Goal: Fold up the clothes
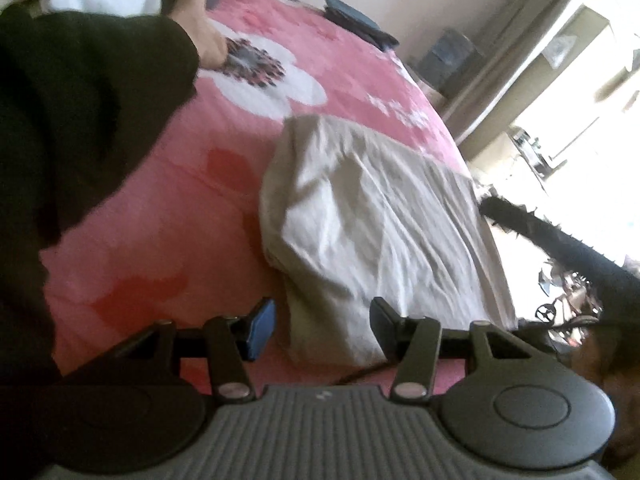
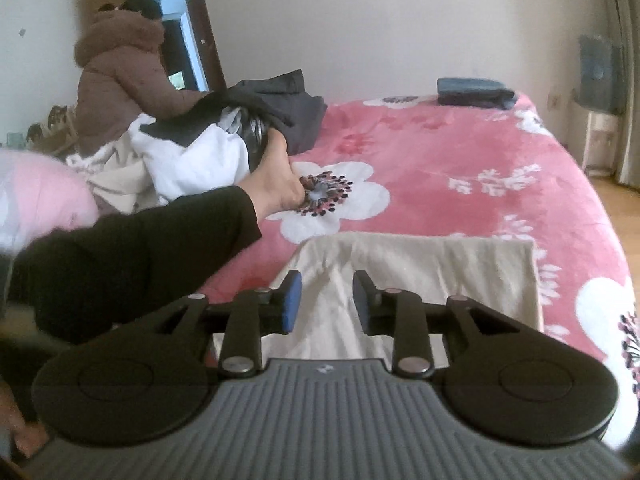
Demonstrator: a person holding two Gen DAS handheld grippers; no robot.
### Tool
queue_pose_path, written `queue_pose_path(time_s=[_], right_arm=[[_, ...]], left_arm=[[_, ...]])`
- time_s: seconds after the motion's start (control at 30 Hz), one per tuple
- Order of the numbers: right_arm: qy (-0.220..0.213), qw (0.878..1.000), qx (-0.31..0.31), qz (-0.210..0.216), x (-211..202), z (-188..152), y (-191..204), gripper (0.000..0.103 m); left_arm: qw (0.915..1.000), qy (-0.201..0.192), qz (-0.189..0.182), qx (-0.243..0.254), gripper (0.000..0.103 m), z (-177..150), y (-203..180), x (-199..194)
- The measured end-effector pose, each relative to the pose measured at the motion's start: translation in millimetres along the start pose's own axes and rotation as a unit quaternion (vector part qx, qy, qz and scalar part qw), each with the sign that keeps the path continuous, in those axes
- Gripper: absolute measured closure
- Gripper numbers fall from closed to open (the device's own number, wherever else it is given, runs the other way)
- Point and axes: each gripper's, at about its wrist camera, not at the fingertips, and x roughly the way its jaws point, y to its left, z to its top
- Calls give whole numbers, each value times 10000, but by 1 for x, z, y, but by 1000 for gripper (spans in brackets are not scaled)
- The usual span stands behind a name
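A crumpled beige garment [image 1: 372,208] lies folded on the pink flowered bedspread [image 1: 180,200], close to the bed's edge. My left gripper [image 1: 324,326] hovers at its near corner, jaws apart, and the cloth shows in the gap without being pinched. In the right wrist view the same garment [image 2: 420,268] spreads out ahead. My right gripper [image 2: 326,296] stands open just over its near part with nothing clamped between the blue pads.
A leg in black trousers [image 2: 140,248] with a bare foot [image 2: 276,184] rests on the bedspread [image 2: 440,152] to the left. Behind it is a pile of white and dark clothes [image 2: 188,152]. A folded blue garment [image 2: 472,90] sits far back. A person in a brown coat [image 2: 120,80] sits back left.
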Motion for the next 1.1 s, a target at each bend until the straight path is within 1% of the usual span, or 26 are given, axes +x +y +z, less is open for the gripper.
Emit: queue_pose_path(time_s=[0.07,0.13,0.2,0.27,0.37,0.47,0.57,0.63,0.73,0.8,0.87,1.0,1.1], right_arm=[[-5,10000,-33,86,-3,-8,3,75],[-5,9992,-32,395,-4,-11,8,75],[-41,9974,-159,706,-3,-12,16,75],[-62,9955,-288,902,-3,-12,23,75],[-19,9930,-360,1125,-6,-16,28,75],[101,9935,-170,1123,-11,-28,25,75],[335,9930,128,1129,-15,-44,17,75],[546,9924,198,1085,-14,-55,16,75],[773,9934,230,810,-9,-64,15,74],[757,9947,297,622,-5,-63,10,74],[660,9957,407,512,-2,-58,5,74],[585,9964,517,328,7,-53,1,74],[563,9971,486,165,14,-51,5,74]], left_arm=[[9998,-88,171,-33,51,4,-1,2],[9991,-44,368,191,51,4,-8,5],[9979,6,524,391,51,2,-15,7],[9964,58,633,555,51,-3,-20,7],[9970,-14,733,239,51,-3,-13,5],[9962,-270,787,-238,52,3,2,-1],[9957,-422,781,-248,51,10,3,-3],[9961,-389,788,-41,51,15,-4,2],[9963,-273,758,299,51,18,-15,13],[9955,-214,762,521,51,19,-23,21],[9950,-188,799,570,51,21,-24,28],[9978,-157,587,266,51,25,-11,32],[9993,-39,355,-122,51,28,4,37]])
